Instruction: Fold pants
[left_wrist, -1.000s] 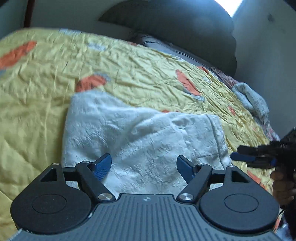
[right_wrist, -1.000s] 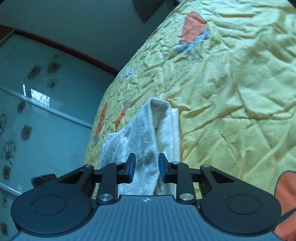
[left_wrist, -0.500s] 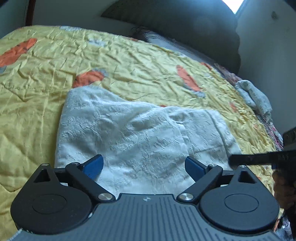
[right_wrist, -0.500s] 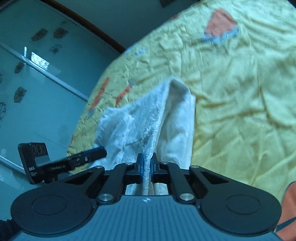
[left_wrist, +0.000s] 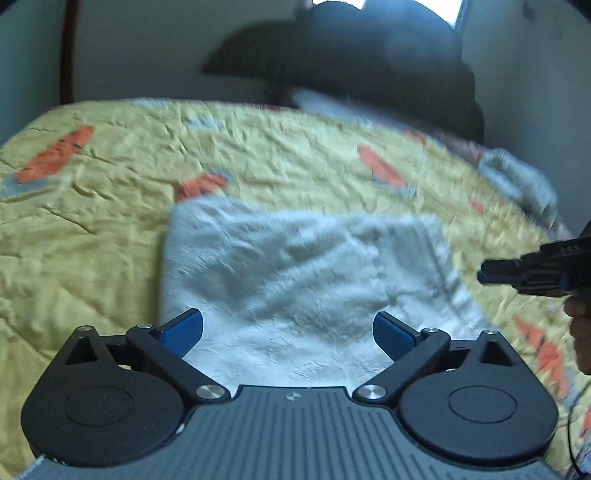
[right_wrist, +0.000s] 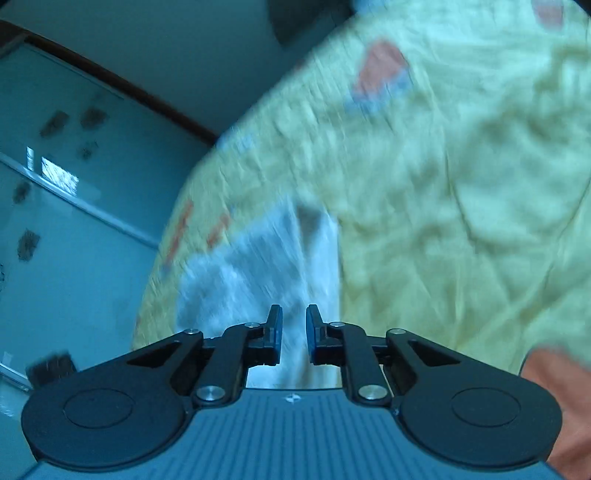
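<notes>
Lying folded, pants (left_wrist: 295, 273) sit beyond left fingers (left_wrist: 183, 330).

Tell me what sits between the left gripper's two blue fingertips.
Only the white pants fill the gap of the left gripper, lying flat on the yellow bedspread; the left wrist view shows it.

White textured pants (left_wrist: 295, 280) lie folded into a rough rectangle on the yellow bedspread (left_wrist: 110, 229), flat and rumpled, just below one of its orange patches.
</notes>
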